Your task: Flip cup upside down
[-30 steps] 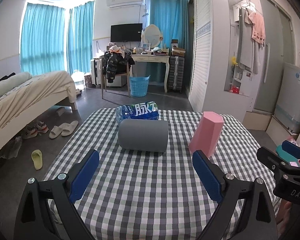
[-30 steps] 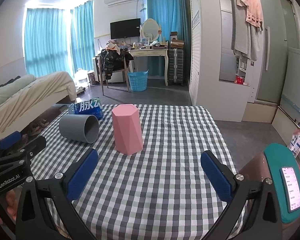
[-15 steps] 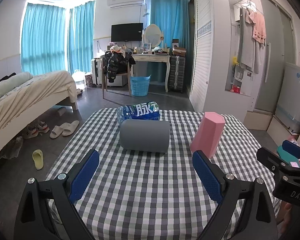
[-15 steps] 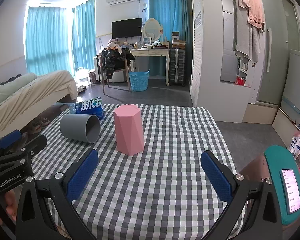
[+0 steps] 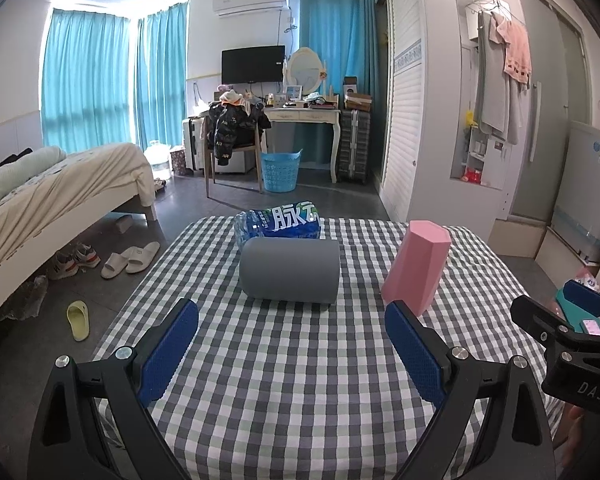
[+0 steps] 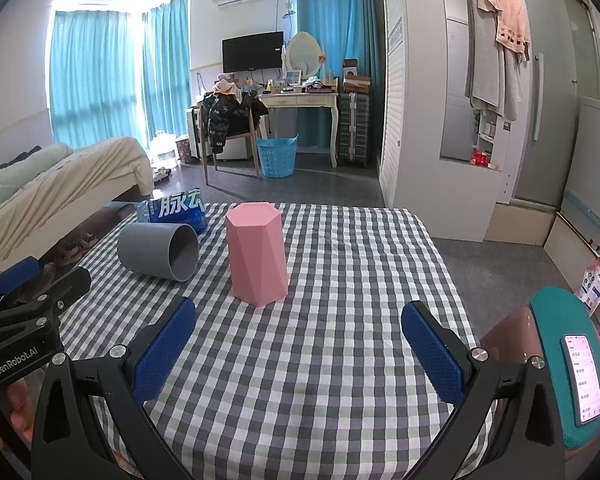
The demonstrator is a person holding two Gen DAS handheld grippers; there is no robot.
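Note:
A grey cup (image 5: 290, 272) lies on its side on the checked table (image 5: 300, 368), its open mouth toward the right, as the right wrist view (image 6: 160, 252) shows. A pink faceted cup (image 5: 416, 266) stands with its closed end up, right of the grey one; it is also in the right wrist view (image 6: 258, 258). My left gripper (image 5: 292, 352) is open and empty, short of the grey cup. My right gripper (image 6: 298, 354) is open and empty, short of the pink cup.
A blue labelled water bottle (image 5: 278, 220) lies just behind the grey cup at the table's far edge. The right gripper's body (image 5: 568, 336) shows at the left view's right side. A bed (image 5: 52, 192) stands left; a fridge (image 6: 596, 176) right.
Both grippers have eased slightly forward toward the cups. Both stay open, and the cups have not moved.

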